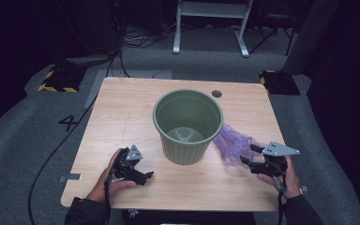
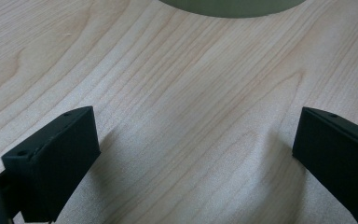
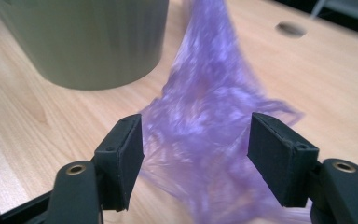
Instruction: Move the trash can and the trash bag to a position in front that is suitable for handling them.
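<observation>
A green ribbed bucket [image 1: 185, 150] stands upright near the middle of the wooden table [image 1: 122, 108], with nothing inside it. A crumpled purple plastic bag [image 1: 234, 143] lies on the table against the bucket's right side. My right gripper [image 1: 251, 154] is low at the bag's near end. In the right gripper view its jaws [image 3: 196, 140] stand apart with the bag [image 3: 205, 107] bunched between them, and the pads do not squeeze it. The bucket [image 3: 88, 42] rises at the upper left there. My left gripper [image 1: 145, 177] rests open on bare wood, left of the bucket [image 2: 228, 7].
A round cable hole [image 1: 216, 93] sits in the table's far right part. The table's front edge runs just below both hands. On the grey floor around the table lie cables and yellow-black striped blocks [image 1: 58, 82], and a white frame [image 1: 211, 28] stands behind.
</observation>
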The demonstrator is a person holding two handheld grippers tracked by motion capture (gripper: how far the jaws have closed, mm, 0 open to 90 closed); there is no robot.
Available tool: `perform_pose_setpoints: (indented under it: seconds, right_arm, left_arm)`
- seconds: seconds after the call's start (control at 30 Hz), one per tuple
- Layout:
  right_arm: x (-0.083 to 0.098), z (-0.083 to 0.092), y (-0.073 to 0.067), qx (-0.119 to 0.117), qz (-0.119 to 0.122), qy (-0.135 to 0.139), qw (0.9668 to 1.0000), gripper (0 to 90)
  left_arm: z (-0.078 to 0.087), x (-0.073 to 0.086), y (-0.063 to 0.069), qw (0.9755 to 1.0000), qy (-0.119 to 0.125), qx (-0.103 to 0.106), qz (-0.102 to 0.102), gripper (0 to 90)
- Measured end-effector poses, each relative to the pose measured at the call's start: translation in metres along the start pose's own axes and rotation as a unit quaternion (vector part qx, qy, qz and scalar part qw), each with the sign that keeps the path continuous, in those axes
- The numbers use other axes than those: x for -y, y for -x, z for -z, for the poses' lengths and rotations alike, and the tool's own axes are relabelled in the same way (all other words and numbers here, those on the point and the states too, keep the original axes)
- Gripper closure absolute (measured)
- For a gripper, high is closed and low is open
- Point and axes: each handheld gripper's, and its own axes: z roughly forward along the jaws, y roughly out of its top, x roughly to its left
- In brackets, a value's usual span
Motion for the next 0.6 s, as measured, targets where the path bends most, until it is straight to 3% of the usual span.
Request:
perform_pose_setpoints:
  seconds: [0.07, 0.2, 0.27, 0.3, 0.33, 0.6]
  right_arm:
    - [0.007, -0.015, 0.002, 0.003, -0.004, -0.02, 0.9998, 38.2]
    - [0.011, -0.024, 0.007, 0.006, -0.013, -0.02, 0.9997, 48.0]
    - [0.015, -0.03, 0.013, 0.006, -0.028, -0.017, 0.9995, 57.8]
    - [0.015, -0.03, 0.013, 0.006, -0.028, -0.017, 0.9995, 57.8]
    - [0.018, -0.034, 0.016, 0.015, -0.03, -0.022, 0.9992, 62.8]
    - [0.025, -0.026, 0.032, 0.035, -0.039, -0.023, 0.9984, 71.7]
  left_arm:
    - [0.0, 0.0, 0.0, 1.0, 0.0, 0.0, 0.0, 0.0]
    - [0.0, 0.0, 0.0, 1.0, 0.0, 0.0, 0.0, 0.0]
    - [0.0, 0.0, 0.0, 1.0, 0.0, 0.0, 0.0, 0.0]
    - [0.0, 0.0, 0.0, 1.0, 0.0, 0.0, -0.001, 0.0]
    - [0.0, 0.0, 0.0, 1.0, 0.0, 0.0, -0.001, 0.0]
    - [0.0, 0.0, 0.0, 1.0, 0.0, -0.001, 0.001, 0.0]
